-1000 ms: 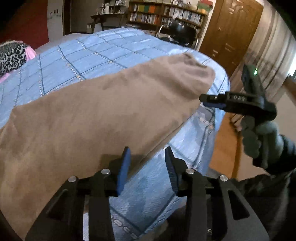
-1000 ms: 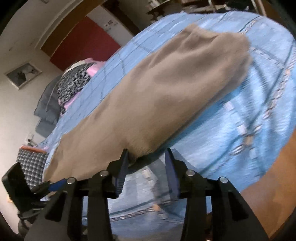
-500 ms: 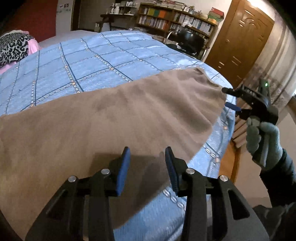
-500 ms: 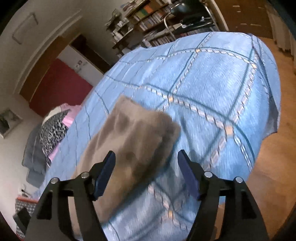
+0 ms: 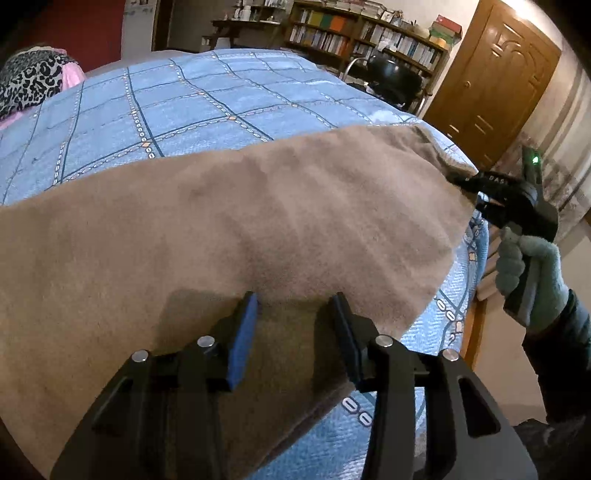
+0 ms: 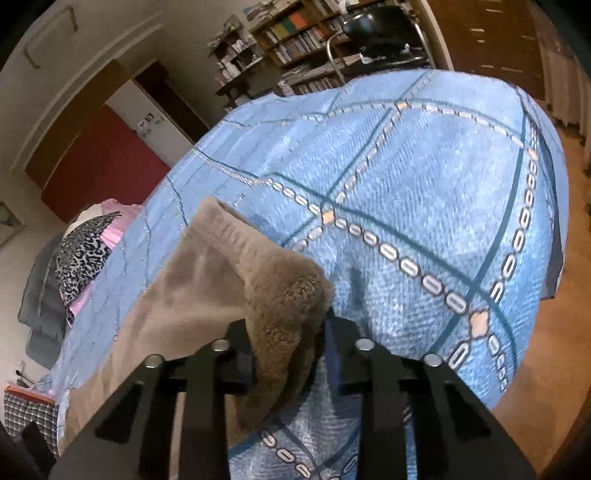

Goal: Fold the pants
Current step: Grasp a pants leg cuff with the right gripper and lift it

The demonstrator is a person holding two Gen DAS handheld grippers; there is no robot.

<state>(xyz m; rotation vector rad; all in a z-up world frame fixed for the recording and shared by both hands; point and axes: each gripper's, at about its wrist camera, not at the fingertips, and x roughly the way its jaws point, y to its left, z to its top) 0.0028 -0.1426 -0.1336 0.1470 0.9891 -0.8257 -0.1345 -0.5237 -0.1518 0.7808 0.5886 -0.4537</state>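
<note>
One pair of tan fleece pants (image 5: 258,221) lies stretched across the blue checked bedspread (image 5: 184,107), running along its near edge, with one end reaching the corner of the bed by the door. At that corner the right gripper (image 6: 286,328) has its two fingers closed on a bunched fold of the pants' fuzzy end; from the left wrist view its black body sits against the cloth's tip, held by one hand in a grey-green glove (image 5: 528,269). The left gripper (image 5: 295,314) hovers over the near edge of the pants with its two blue-padded fingers (image 5: 242,339) spread apart, nothing between them. Beyond the bed stand one bookshelf (image 5: 362,33), one black chair (image 5: 391,74) and one wooden door (image 5: 498,77). One leopard-print cloth (image 5: 29,77) lies at the far left end.
</note>
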